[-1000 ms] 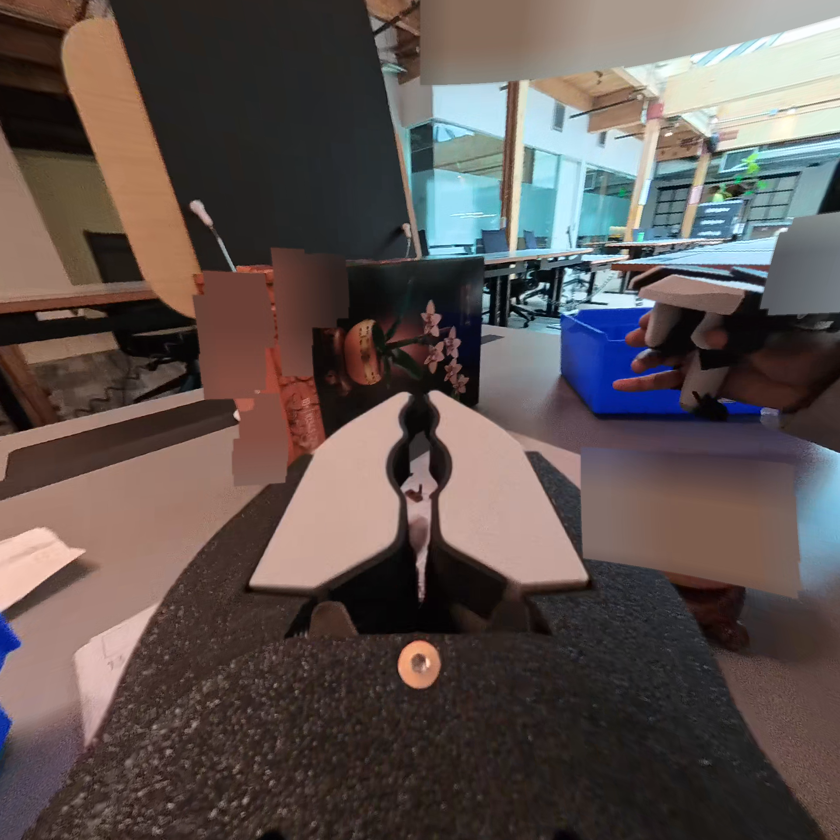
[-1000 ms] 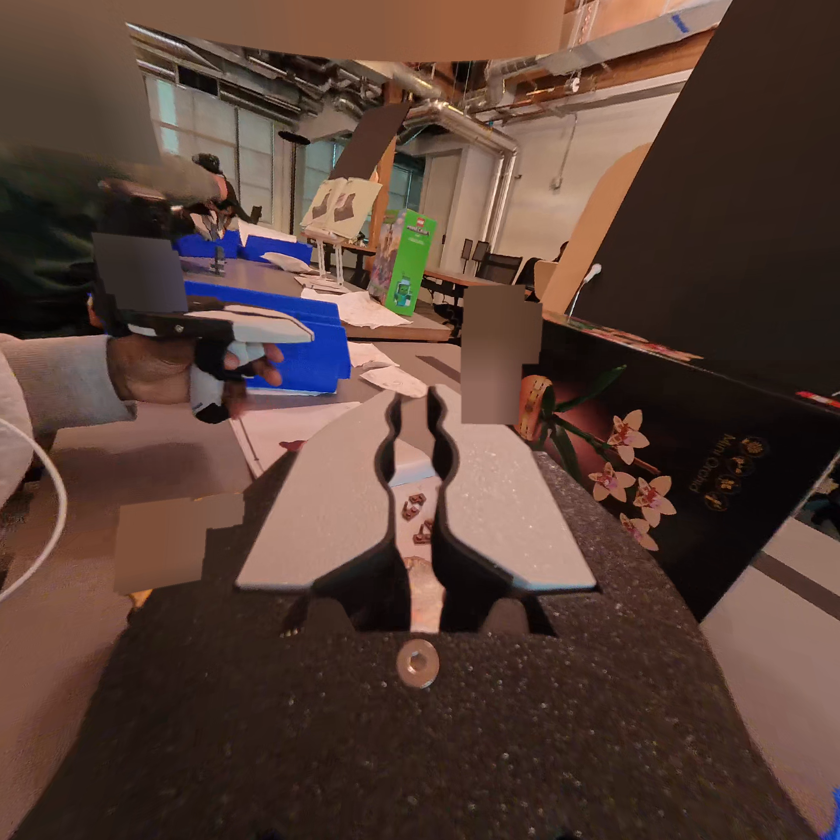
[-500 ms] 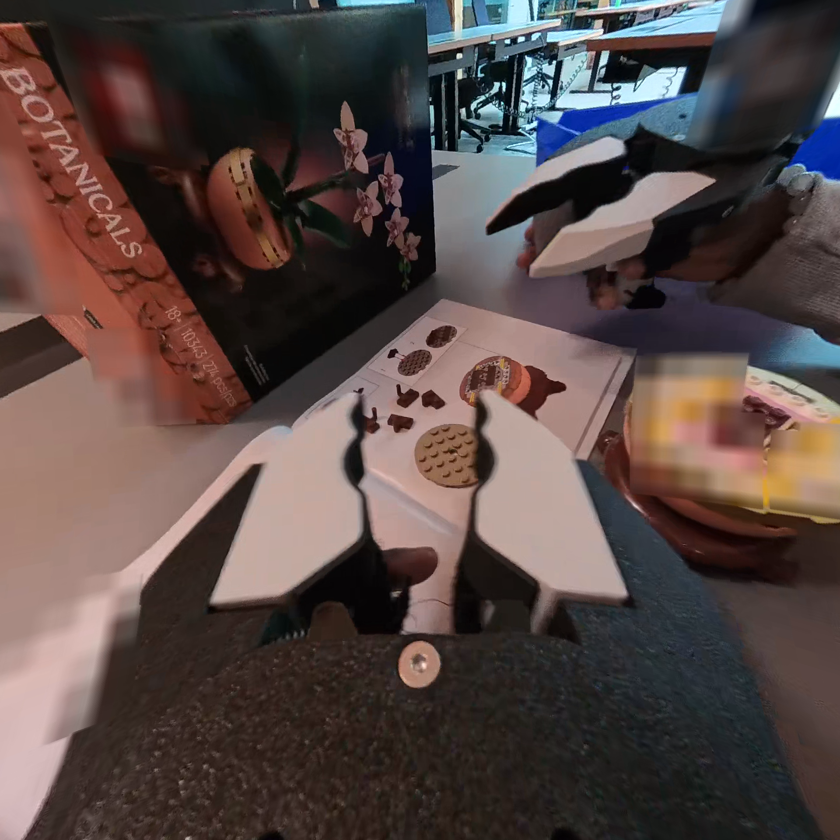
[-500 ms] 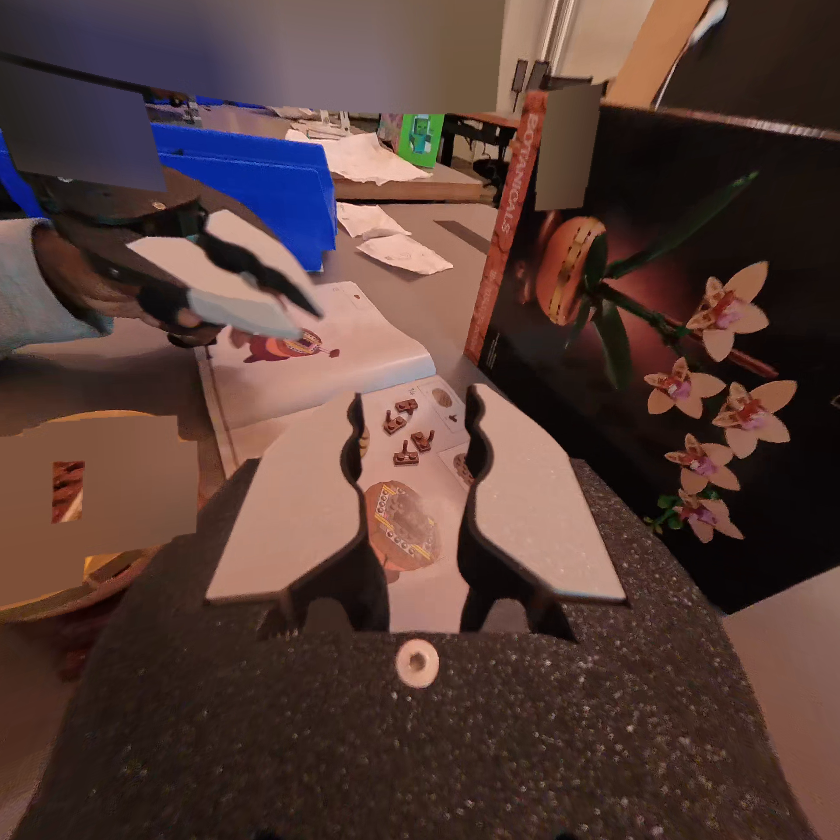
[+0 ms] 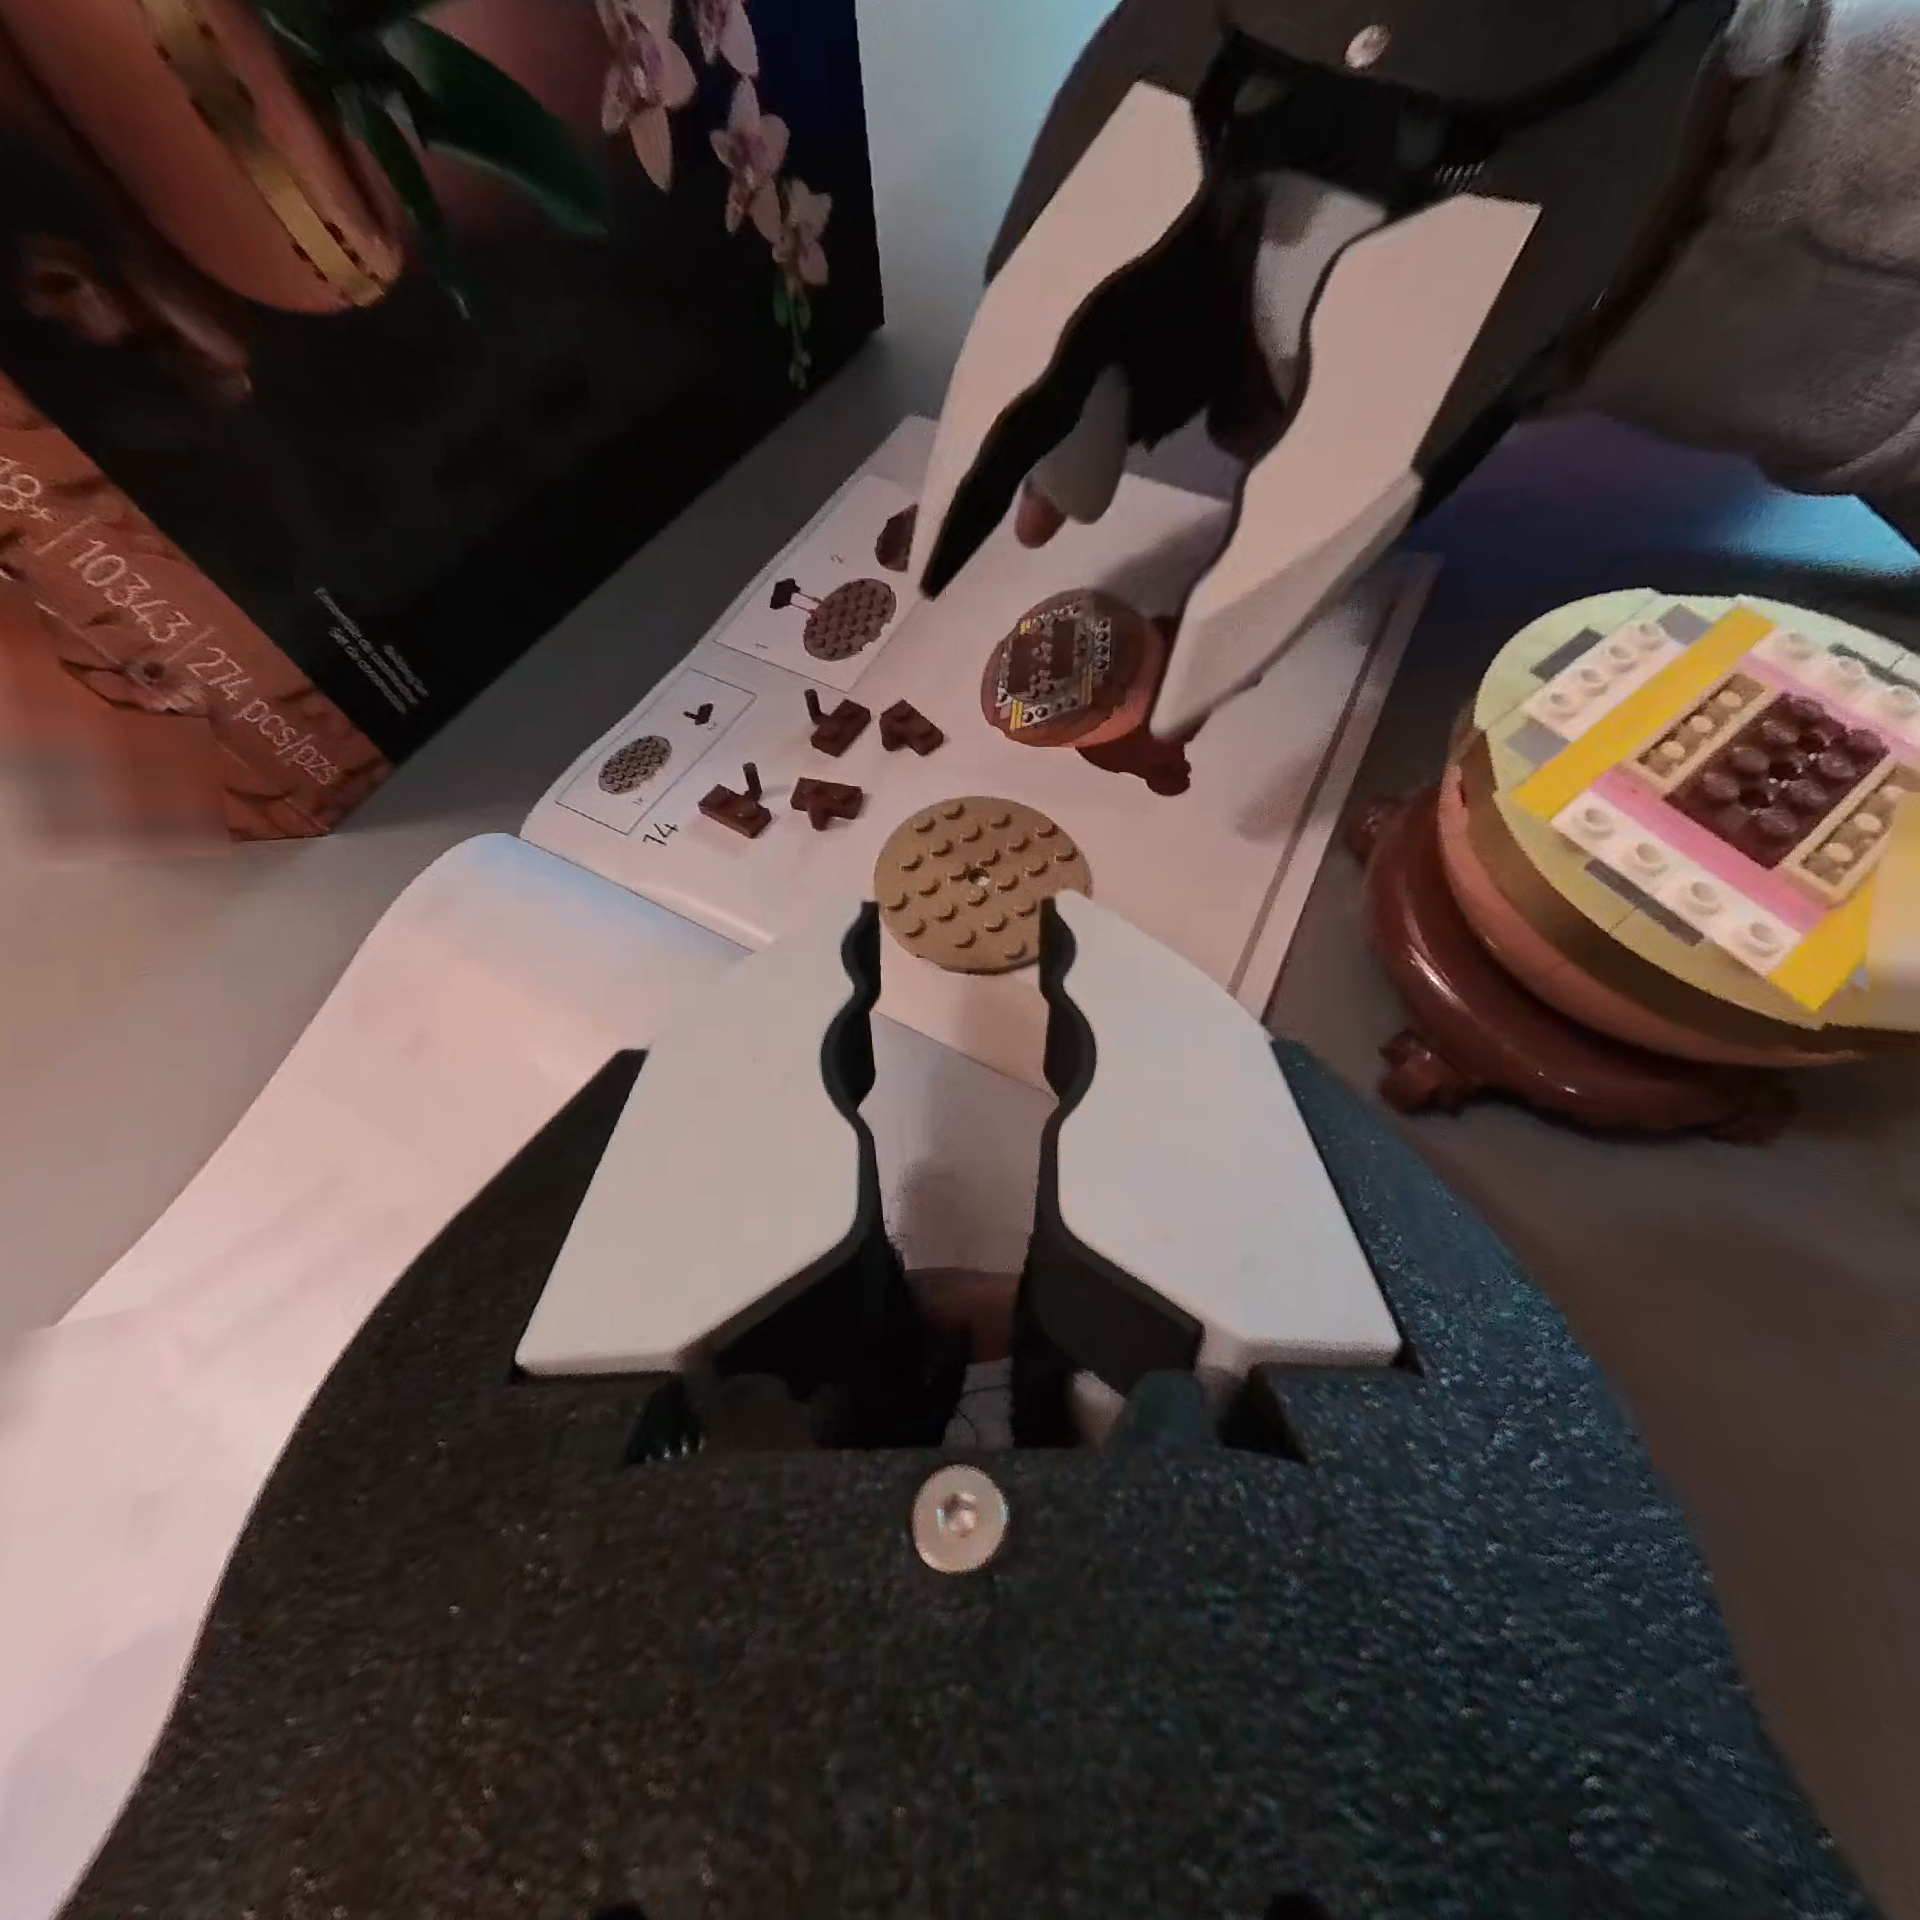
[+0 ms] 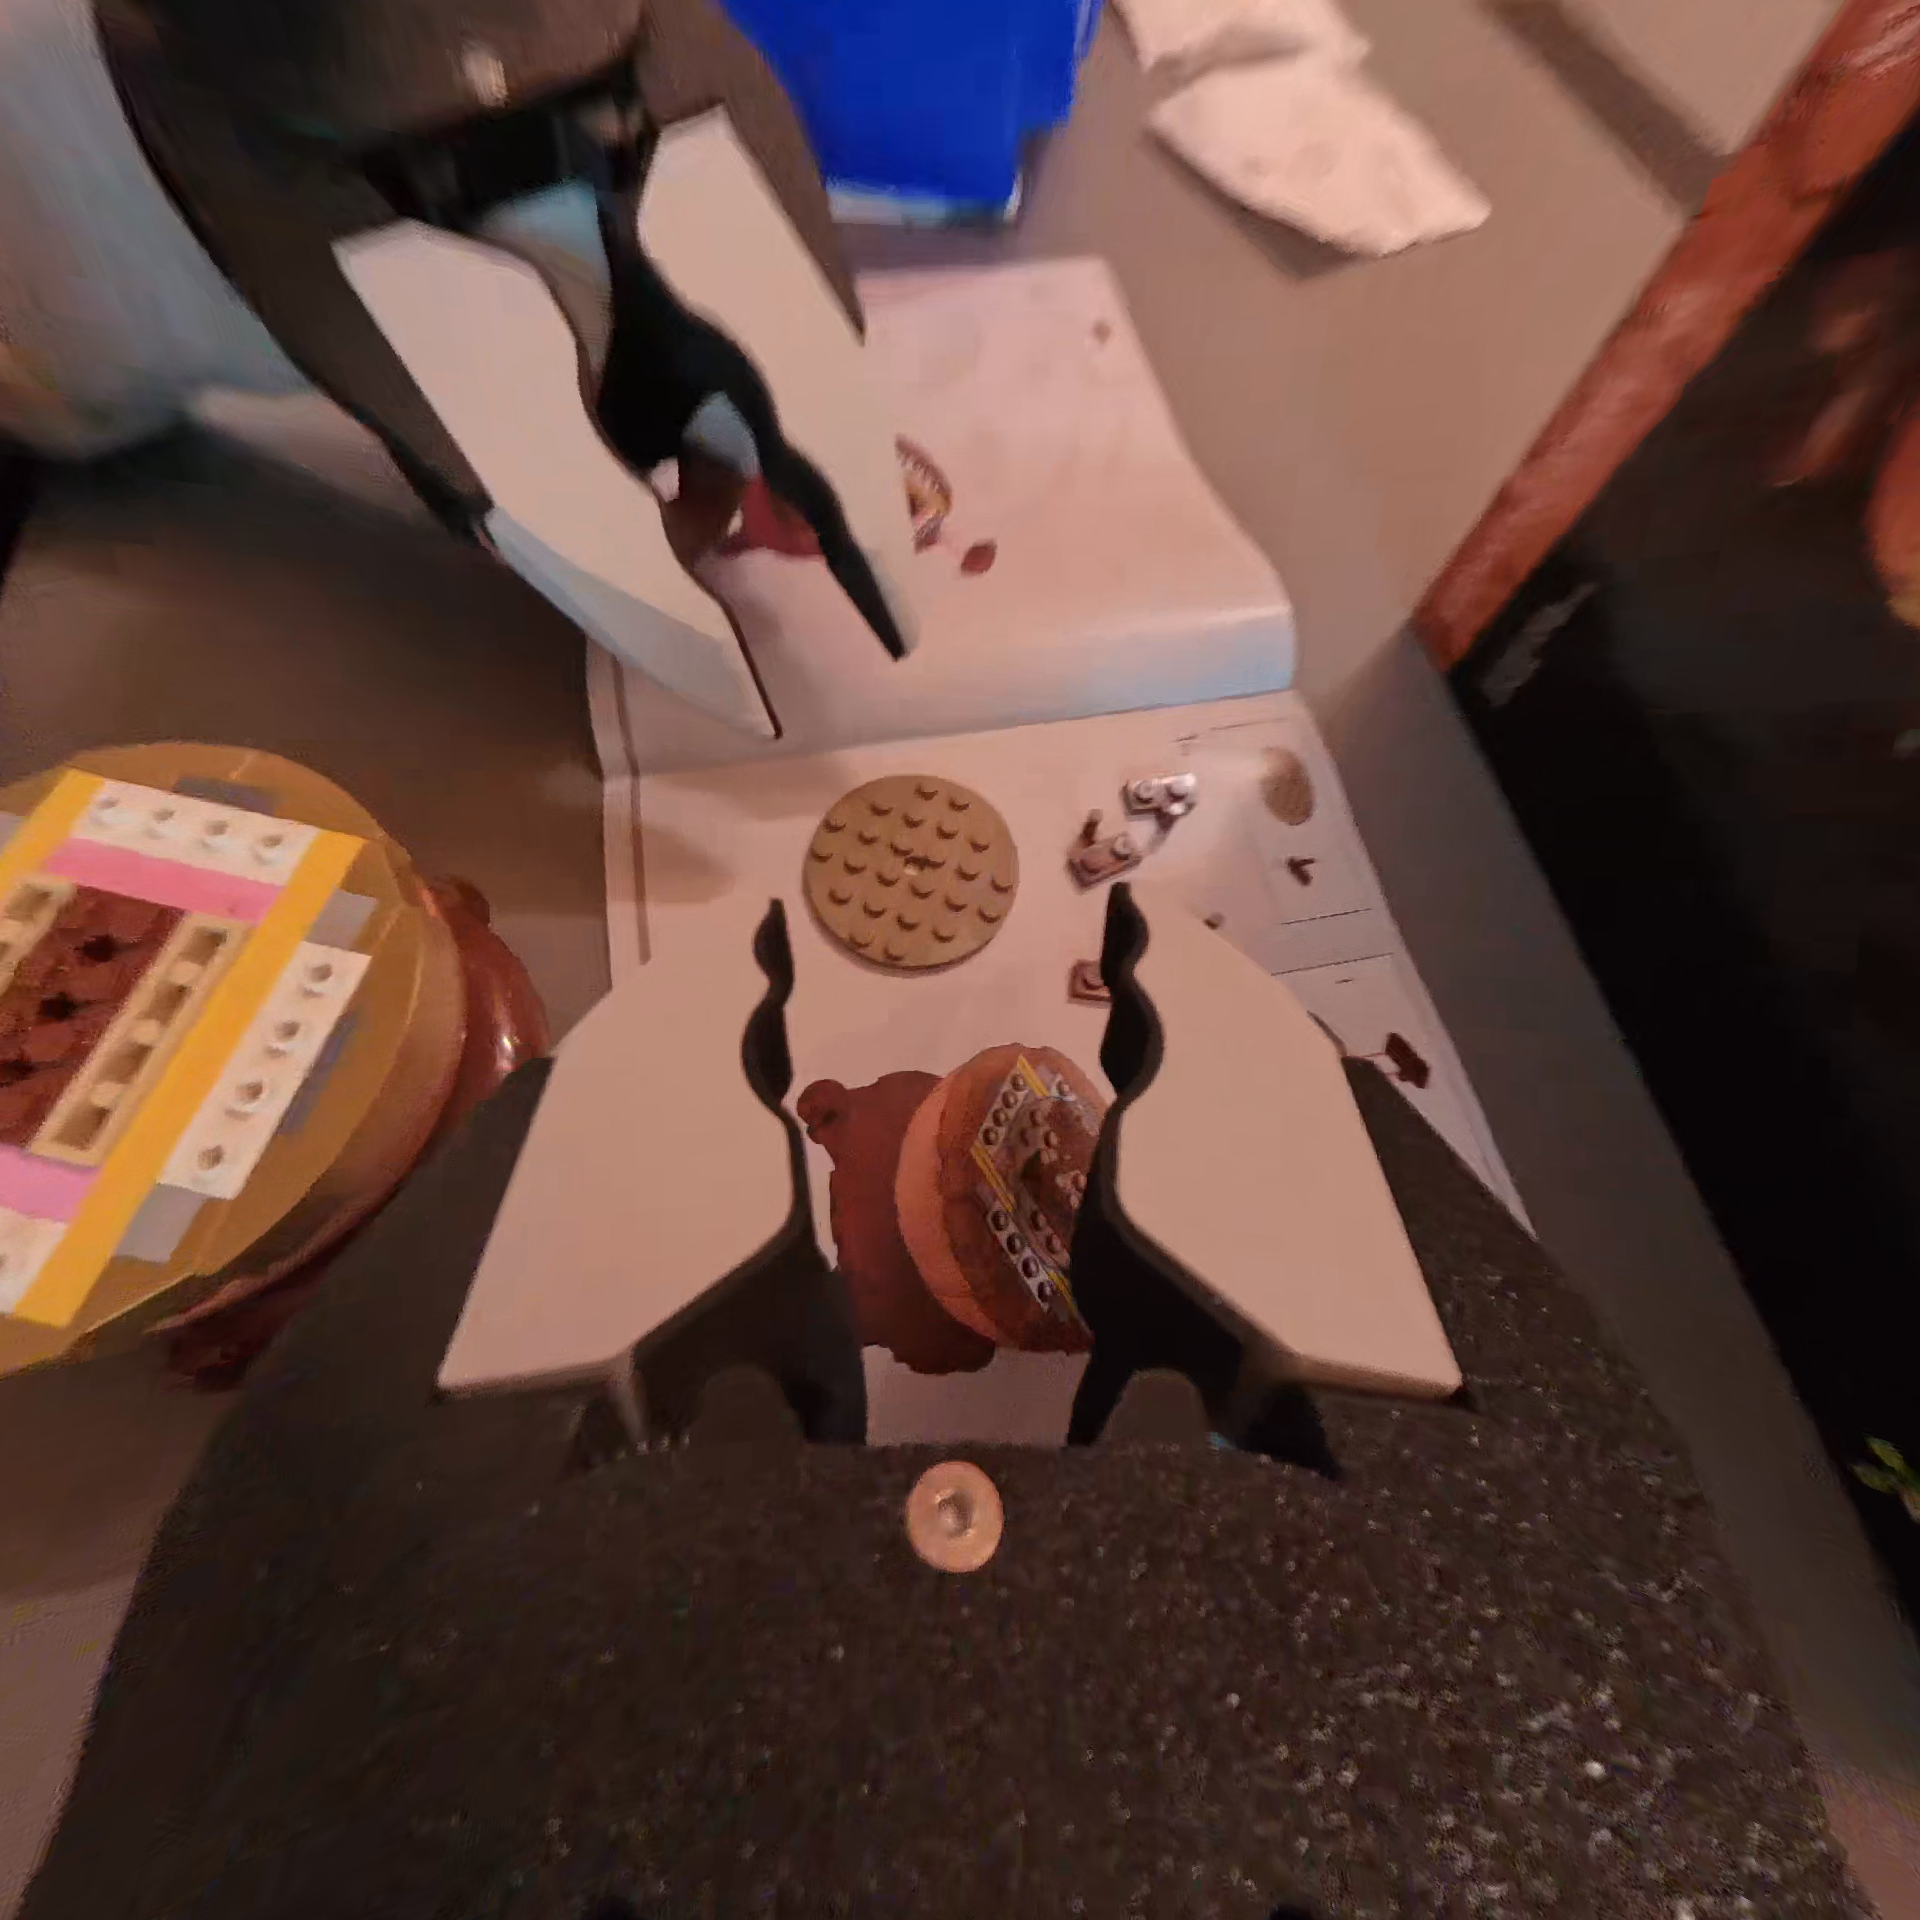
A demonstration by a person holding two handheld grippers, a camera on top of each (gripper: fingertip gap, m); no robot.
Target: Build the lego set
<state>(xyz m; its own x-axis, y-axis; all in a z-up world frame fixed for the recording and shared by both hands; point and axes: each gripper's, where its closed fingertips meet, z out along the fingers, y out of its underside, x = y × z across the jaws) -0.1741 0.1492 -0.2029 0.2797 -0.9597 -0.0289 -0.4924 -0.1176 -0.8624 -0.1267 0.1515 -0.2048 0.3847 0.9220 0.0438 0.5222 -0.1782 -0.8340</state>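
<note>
A round tan studded plate (image 5: 982, 883) lies flat on the open instruction booklet (image 5: 1195, 894). Several small dark brown pieces (image 5: 836, 722) lie just beyond it. My left gripper (image 5: 961, 914) is open and empty, with its tips over the plate's near edge. In the right wrist view it (image 6: 831, 686) hovers above the page, short of the plate (image 6: 912, 873). My right gripper (image 6: 945, 909) is open wide and empty, just short of the plate. In the left wrist view it (image 5: 1049, 649) points down at the page from the far side. The small pieces (image 6: 1132, 831) lie to the right of its tips.
The partly built round pot with yellow, pink and white bricks on top (image 5: 1662, 810) stands right of the booklet, and shows in the right wrist view (image 6: 187, 1039). The dark set box (image 5: 364, 312) stands at the back left. A blue bin (image 6: 914, 94) and loose paper (image 6: 1299, 177) lie beyond. My hands' fingertips stand some 6 cm from each other. From either gripper's tips it is about 4 cm to the round tan studded plate (image 5: 982, 883). Look for it in the right wrist view (image 6: 906, 850) too.
Both grippers went from shut and level to open, tilted down over the booklet. The left jaws have narrowed a little since half a second ago. The right jaws have widened.
</note>
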